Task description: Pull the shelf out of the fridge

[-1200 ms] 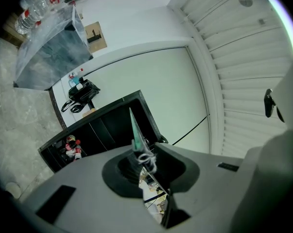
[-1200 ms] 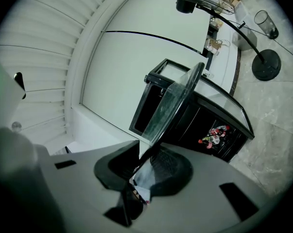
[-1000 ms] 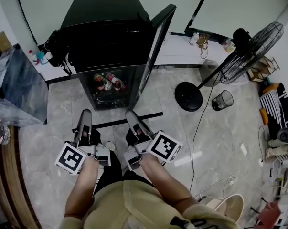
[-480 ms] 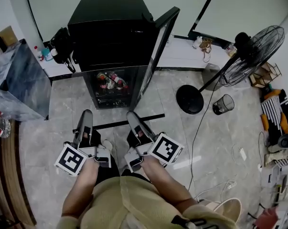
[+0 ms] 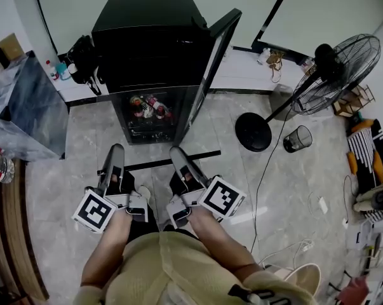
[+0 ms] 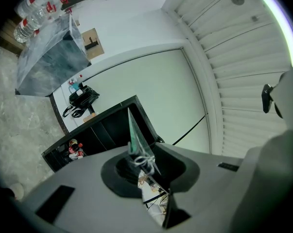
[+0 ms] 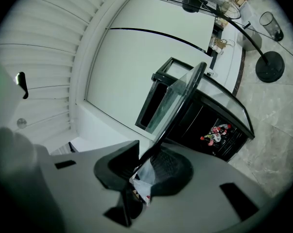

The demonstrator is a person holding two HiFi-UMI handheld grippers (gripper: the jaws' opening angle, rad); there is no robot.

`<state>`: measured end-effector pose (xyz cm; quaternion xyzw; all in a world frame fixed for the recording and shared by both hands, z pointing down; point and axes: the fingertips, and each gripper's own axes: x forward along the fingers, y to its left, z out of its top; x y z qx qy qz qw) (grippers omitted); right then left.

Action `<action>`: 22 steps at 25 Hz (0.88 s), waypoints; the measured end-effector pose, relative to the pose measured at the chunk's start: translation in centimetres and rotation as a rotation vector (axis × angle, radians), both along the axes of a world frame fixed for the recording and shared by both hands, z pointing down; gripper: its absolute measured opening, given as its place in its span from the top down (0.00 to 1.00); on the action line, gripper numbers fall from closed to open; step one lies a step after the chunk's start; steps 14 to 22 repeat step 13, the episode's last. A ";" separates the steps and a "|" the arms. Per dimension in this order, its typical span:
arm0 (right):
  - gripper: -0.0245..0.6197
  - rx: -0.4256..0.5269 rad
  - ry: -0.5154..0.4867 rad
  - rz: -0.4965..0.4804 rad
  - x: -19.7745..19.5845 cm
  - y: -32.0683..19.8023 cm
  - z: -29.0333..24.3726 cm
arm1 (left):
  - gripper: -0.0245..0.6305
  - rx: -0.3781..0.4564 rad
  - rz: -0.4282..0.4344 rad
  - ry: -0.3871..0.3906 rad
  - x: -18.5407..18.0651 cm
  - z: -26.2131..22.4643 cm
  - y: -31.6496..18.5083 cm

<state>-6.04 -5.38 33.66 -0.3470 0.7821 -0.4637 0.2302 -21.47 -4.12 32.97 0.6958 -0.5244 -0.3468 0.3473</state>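
Observation:
The black fridge (image 5: 147, 43) stands ahead with its door (image 5: 213, 56) swung open to the right and bottles (image 5: 147, 107) on its lower level. The shelf (image 5: 159, 162), a clear glass pane with a black edge strip, is outside the fridge, held level over the floor between my two grippers. My left gripper (image 5: 115, 152) is shut on its left side and my right gripper (image 5: 177, 152) on its right side. In the left gripper view the pane (image 6: 135, 140) runs into the jaws (image 6: 141, 164). In the right gripper view the rimmed pane (image 7: 178, 101) enters the jaws (image 7: 141, 171).
A standing fan (image 5: 334, 62) with a round base (image 5: 251, 131) and a mesh waste bin (image 5: 296, 132) are to the right. A grey cabinet (image 5: 20, 113) stands on the left, a dark bag (image 5: 80, 59) beside the fridge. Cables (image 5: 286, 243) lie on the floor at right.
The head view has shifted slightly, so the fridge sits a little further right. Both grippers and the shelf stay in about the same place.

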 end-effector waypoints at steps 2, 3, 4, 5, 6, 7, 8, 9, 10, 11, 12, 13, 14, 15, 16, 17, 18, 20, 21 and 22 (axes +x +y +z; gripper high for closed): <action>0.83 -0.002 0.001 0.000 0.0 0.0 0.1 | 0.86 0.003 0.004 0.001 0.0 0.0 -0.1; 0.83 -0.004 0.002 0.001 -0.1 -0.1 0.1 | 0.86 0.004 0.005 0.001 0.0 0.0 -0.2; 0.83 -0.006 0.004 0.002 -0.1 -0.1 0.1 | 0.86 0.005 0.006 0.002 -0.1 0.0 -0.2; 0.83 -0.006 0.004 0.002 -0.1 -0.1 0.2 | 0.86 0.005 0.006 0.002 -0.1 0.0 -0.3; 0.83 -0.005 0.003 0.002 -0.2 -0.1 0.2 | 0.86 0.005 0.006 0.002 -0.1 0.0 -0.2; 0.83 -0.005 0.001 0.000 -0.2 -0.1 0.2 | 0.86 0.003 0.005 0.002 -0.2 0.1 -0.2; 0.83 -0.007 0.000 -0.001 -0.2 0.0 0.2 | 0.86 0.000 0.004 0.003 -0.2 0.2 -0.1; 0.83 -0.010 -0.001 -0.003 -0.2 0.0 0.3 | 0.86 -0.004 0.002 0.004 -0.2 0.4 0.0; 0.83 -0.014 -0.001 -0.004 -0.2 0.1 0.4 | 0.86 -0.008 0.002 0.006 -0.1 0.5 0.0; 0.83 -0.018 -0.001 -0.006 -0.1 0.1 0.5 | 0.86 -0.012 0.001 0.008 -0.1 0.6 0.1; 0.83 -0.022 0.001 -0.007 0.0 0.2 0.5 | 0.86 -0.015 0.001 0.011 0.0 0.7 0.1; 0.83 -0.025 0.003 -0.008 0.1 0.2 0.6 | 0.86 -0.017 0.001 0.013 0.1 0.8 0.1; 0.83 -0.025 0.003 -0.008 0.1 0.2 0.6 | 0.86 -0.017 0.001 0.013 0.1 0.8 0.1; 0.83 -0.025 0.003 -0.008 0.1 0.2 0.6 | 0.86 -0.017 0.001 0.013 0.1 0.8 0.1; 0.83 -0.025 0.003 -0.008 0.1 0.2 0.6 | 0.86 -0.017 0.001 0.013 0.1 0.8 0.1; 0.83 -0.025 0.003 -0.008 0.1 0.2 0.6 | 0.86 -0.017 0.001 0.013 0.1 0.8 0.1; 0.83 -0.025 0.003 -0.008 0.1 0.2 0.6 | 0.86 -0.017 0.001 0.013 0.1 0.8 0.1; 0.83 -0.025 0.003 -0.008 0.1 0.2 0.6 | 0.86 -0.017 0.001 0.013 0.1 0.8 0.1; 0.83 -0.025 0.003 -0.008 0.1 0.2 0.6 | 0.86 -0.017 0.001 0.013 0.1 0.8 0.1; 0.83 -0.025 0.003 -0.008 0.1 0.2 0.6 | 0.86 -0.017 0.001 0.013 0.1 0.8 0.1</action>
